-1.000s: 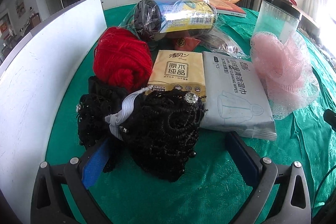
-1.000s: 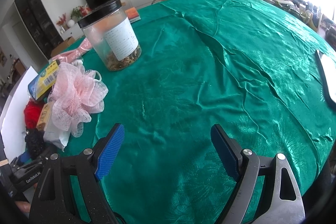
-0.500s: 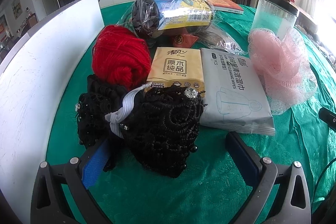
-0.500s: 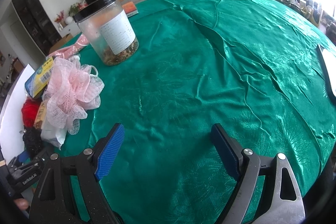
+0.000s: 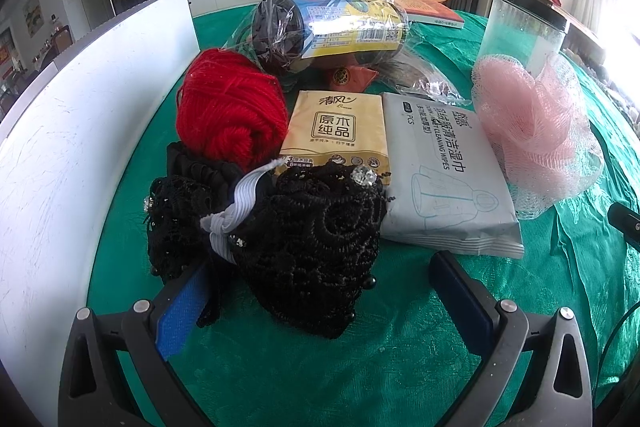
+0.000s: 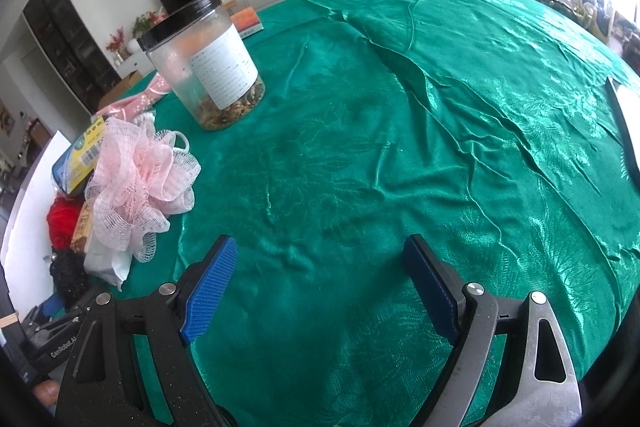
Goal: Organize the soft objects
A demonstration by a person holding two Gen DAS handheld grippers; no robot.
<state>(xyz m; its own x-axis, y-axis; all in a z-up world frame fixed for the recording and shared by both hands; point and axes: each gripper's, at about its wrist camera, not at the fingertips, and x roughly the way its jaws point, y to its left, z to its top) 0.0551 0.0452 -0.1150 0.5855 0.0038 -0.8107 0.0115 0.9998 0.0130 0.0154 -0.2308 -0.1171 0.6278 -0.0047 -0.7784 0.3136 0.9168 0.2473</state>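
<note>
- We are holding the left gripper [image 5: 320,291] jaws spread wide, the black lace bundle [image 5: 296,227] lying between them, ungripped.
- We are keeping the right gripper [image 6: 316,287] jaws open over bare green cloth [image 6: 400,147].
- We are risking snagging lace, dragging the tissue pack [image 5: 336,127] beyond.

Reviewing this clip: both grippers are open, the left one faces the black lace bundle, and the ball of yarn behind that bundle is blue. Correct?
Not quite. The ball of yarn is red, not blue, as the left wrist view shows. The rest holds: the left gripper is open and faces the black lace bundle, and the right gripper is open over the green tablecloth.
</note>
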